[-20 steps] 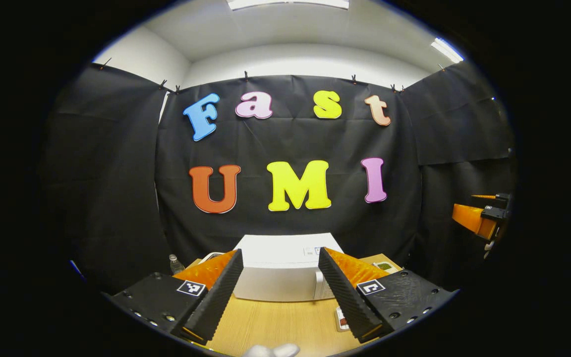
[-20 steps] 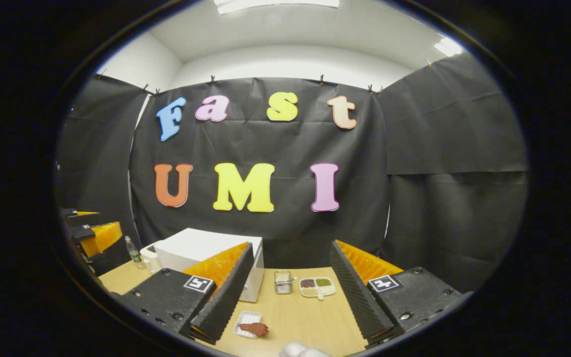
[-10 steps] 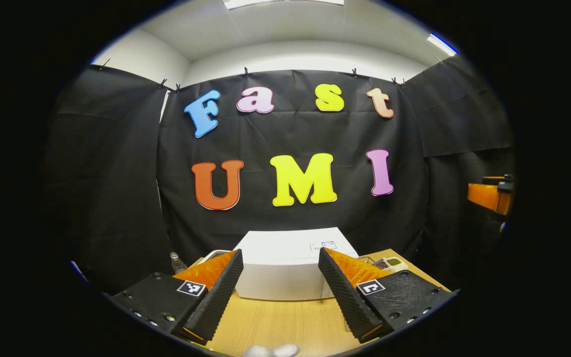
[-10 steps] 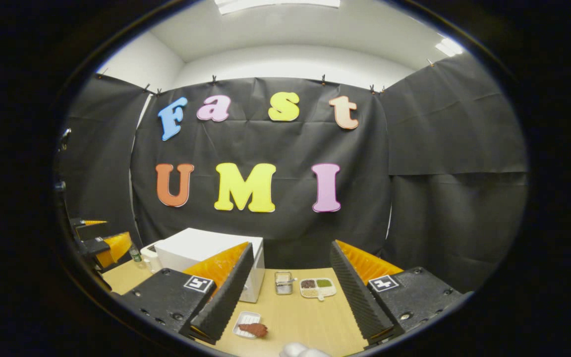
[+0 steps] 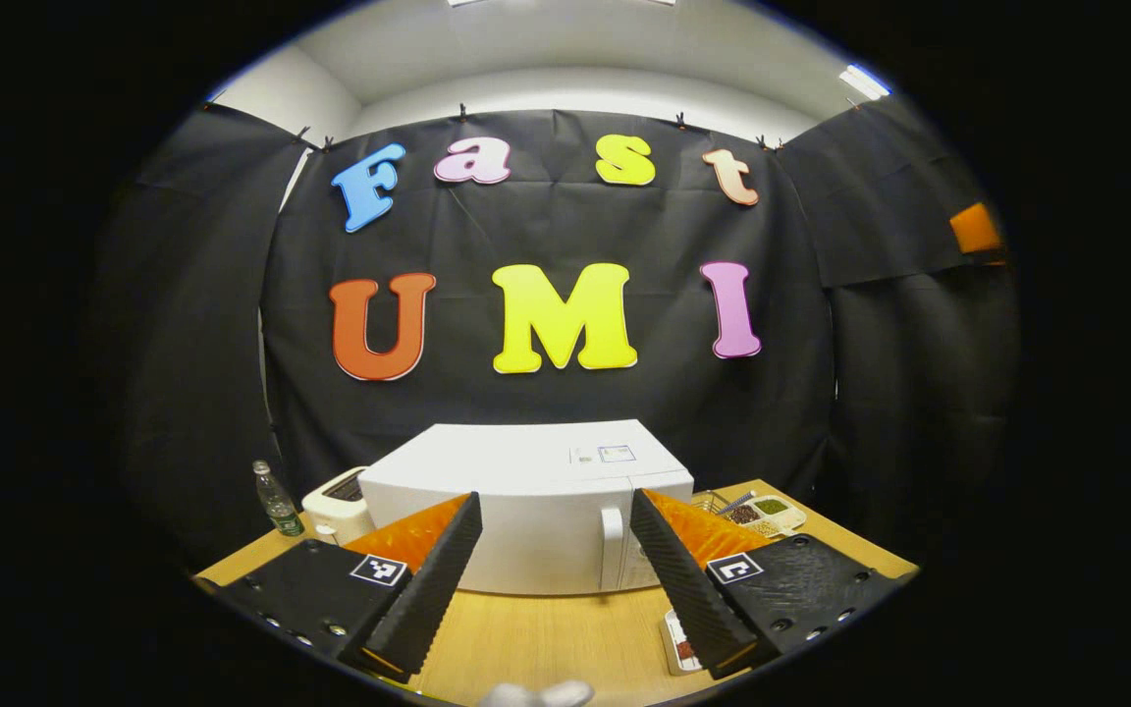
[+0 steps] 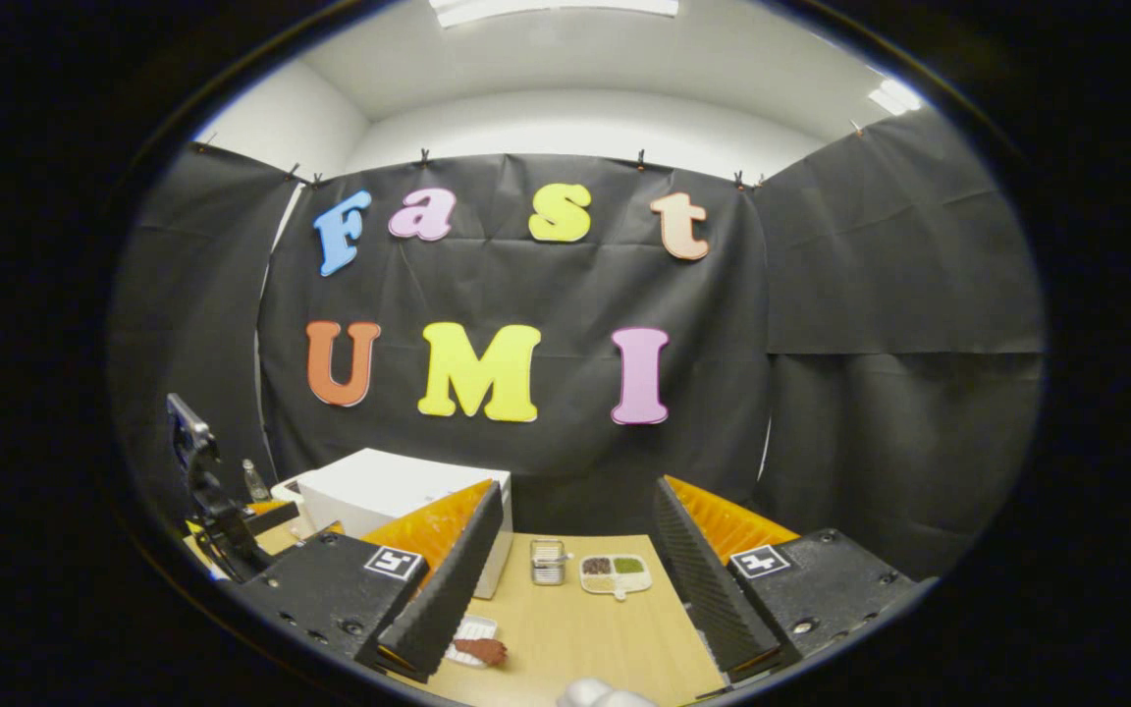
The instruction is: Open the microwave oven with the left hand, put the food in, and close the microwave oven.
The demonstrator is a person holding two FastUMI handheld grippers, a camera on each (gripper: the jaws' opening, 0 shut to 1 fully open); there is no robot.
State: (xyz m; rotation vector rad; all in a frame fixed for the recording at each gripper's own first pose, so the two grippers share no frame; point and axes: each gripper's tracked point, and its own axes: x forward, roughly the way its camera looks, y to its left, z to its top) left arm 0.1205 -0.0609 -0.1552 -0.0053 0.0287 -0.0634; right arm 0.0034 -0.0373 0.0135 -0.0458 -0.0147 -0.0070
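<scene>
On the far left of the left gripper view a bottle (image 5: 276, 499) stands near the edge of the surface (image 5: 546, 638), with a toaster (image 5: 338, 503) just beside the microwave (image 5: 526, 491), whose door is shut and whose handle (image 5: 611, 546) runs upright at the door's right side. The left tool (image 5: 554, 570) hovers in front of that door, its fingers spread wide with nothing between them, and the handle sits just inside the right finger's line. Right of the microwave lie a small rack (image 6: 547, 562) and a divided dish (image 6: 615, 573). In the right gripper view the food (image 6: 480, 649), a dark red piece on a small tray (image 6: 472, 628), lies near the front of the surface, partly behind the right tool's (image 6: 570, 579) left finger; that tool is also wide and empty. The likely next step is closing on the handle. Since it is offset from the tool's centre, one finger could strike the door face or slip off, and a hard pull might drag the whole microwave toward the toaster instead of swinging the door.
</scene>
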